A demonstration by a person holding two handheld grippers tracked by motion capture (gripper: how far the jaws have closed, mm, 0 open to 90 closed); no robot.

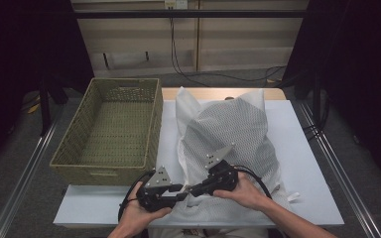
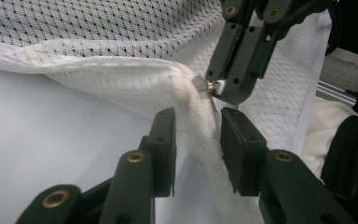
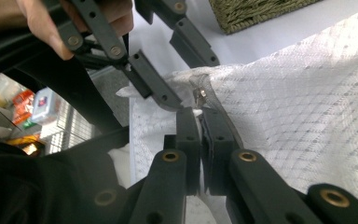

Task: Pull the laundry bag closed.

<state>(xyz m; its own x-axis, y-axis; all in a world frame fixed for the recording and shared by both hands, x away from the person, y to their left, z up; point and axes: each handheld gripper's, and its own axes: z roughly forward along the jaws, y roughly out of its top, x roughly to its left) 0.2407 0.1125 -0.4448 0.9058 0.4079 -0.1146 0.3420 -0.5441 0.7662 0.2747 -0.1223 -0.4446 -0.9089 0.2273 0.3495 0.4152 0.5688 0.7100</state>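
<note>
A white mesh laundry bag (image 1: pixel 228 134) lies on the white table (image 1: pixel 302 163). Both grippers meet at its near left corner. My right gripper (image 3: pixel 200 116) is shut on the small metal zipper pull (image 3: pixel 199 95) at the bag's edge; from the left gripper view, its jaws (image 2: pixel 221 86) pinch that pull (image 2: pixel 212 86) from above. My left gripper (image 2: pixel 198 135) stands open, with the bag's rolled hem (image 2: pixel 205 126) running between its pads without being pressed. In the high view the left gripper (image 1: pixel 181 191) and right gripper (image 1: pixel 192 189) point tip to tip.
A woven green-brown basket (image 1: pixel 109 129), with nothing in it, stands at the table's left side, right beside the bag. The table's near edge lies just under both hands. Cables run along the floor behind the table.
</note>
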